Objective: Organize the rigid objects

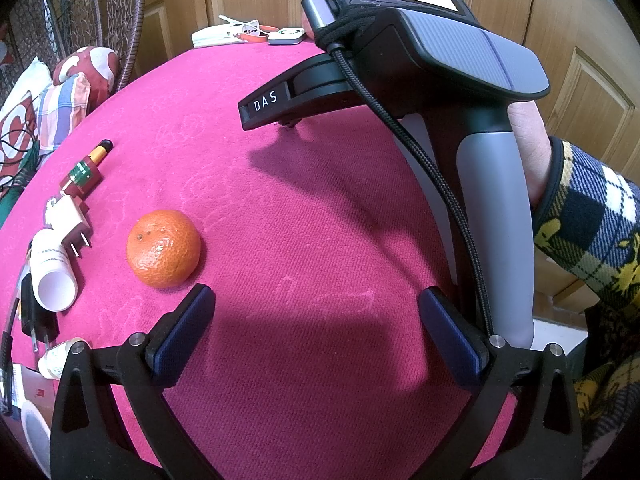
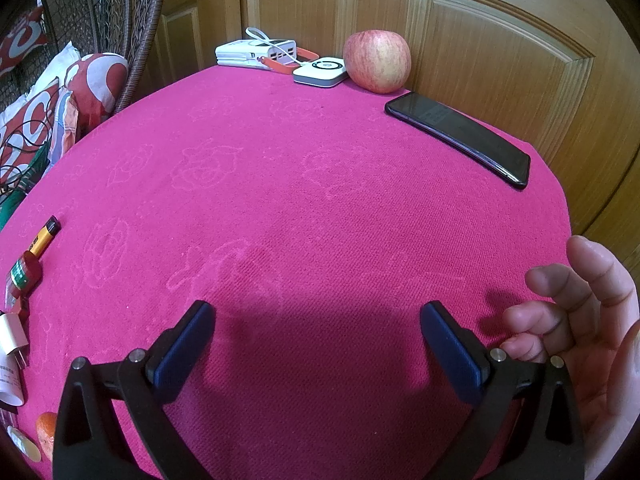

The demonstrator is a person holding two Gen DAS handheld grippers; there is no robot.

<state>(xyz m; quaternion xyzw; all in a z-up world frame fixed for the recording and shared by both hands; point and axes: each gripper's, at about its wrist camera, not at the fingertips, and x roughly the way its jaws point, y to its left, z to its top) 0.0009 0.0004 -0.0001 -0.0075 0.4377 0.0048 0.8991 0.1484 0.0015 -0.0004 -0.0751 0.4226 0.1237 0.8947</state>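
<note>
Bench (image 1: 312, 208), magenta cloth cover. Left edge, near to far: white bottle (image 1: 52, 276) on its side, white plug adapter (image 1: 72, 224), red-capped tube (image 1: 82, 176), yellow battery (image 1: 100, 152). Just beside them: mandarin (image 1: 163, 248), ahead of the left hand-held gripper (image 1: 316, 320), whose jaws stand wide apart, holding nothing. Far edge: white charging hub (image 2: 256, 53), white square device (image 2: 320, 70), apple (image 2: 377, 60), black phone (image 2: 460, 140). Right hand-held gripper (image 2: 318, 328): fully spread, nothing between; bare hand (image 2: 592, 340) beside it.
</note>
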